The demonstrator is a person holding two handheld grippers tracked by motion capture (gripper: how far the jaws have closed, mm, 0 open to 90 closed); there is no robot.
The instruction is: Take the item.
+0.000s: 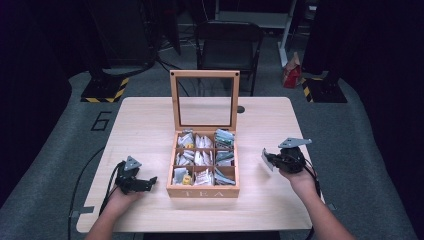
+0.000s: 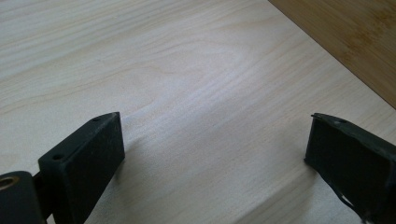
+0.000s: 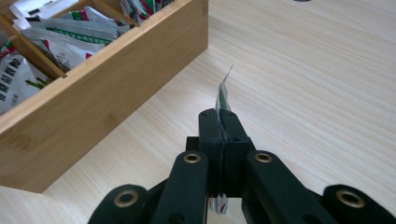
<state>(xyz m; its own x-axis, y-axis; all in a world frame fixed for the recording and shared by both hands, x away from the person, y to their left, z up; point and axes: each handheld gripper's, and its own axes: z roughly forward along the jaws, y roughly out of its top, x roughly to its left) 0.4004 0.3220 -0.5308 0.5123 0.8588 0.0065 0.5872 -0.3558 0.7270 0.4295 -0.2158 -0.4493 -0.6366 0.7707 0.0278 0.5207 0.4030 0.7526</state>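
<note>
A wooden tea box (image 1: 202, 191) marked TEA stands mid-table with its glass lid (image 1: 204, 100) upright. Its compartments hold several tea sachets (image 1: 200, 159). My right gripper (image 1: 270, 159) hovers to the right of the box, shut on a tea sachet (image 1: 267, 160). In the right gripper view the sachet (image 3: 223, 95) sticks up thin and edge-on from the closed jaws of my right gripper (image 3: 223, 122), with the box wall (image 3: 107, 98) to the left. My left gripper (image 1: 150, 181) rests on the table left of the box, open and holding nothing. Bare table lies between the wide-apart jaws of my left gripper (image 2: 215, 140).
The light wood table (image 1: 145, 125) has free room on both sides of the box. A dark chair (image 1: 227, 42) stands behind the table. A corner of the box (image 2: 355, 42) shows in the left gripper view. A small dark disc (image 1: 241, 109) lies near the lid's right side.
</note>
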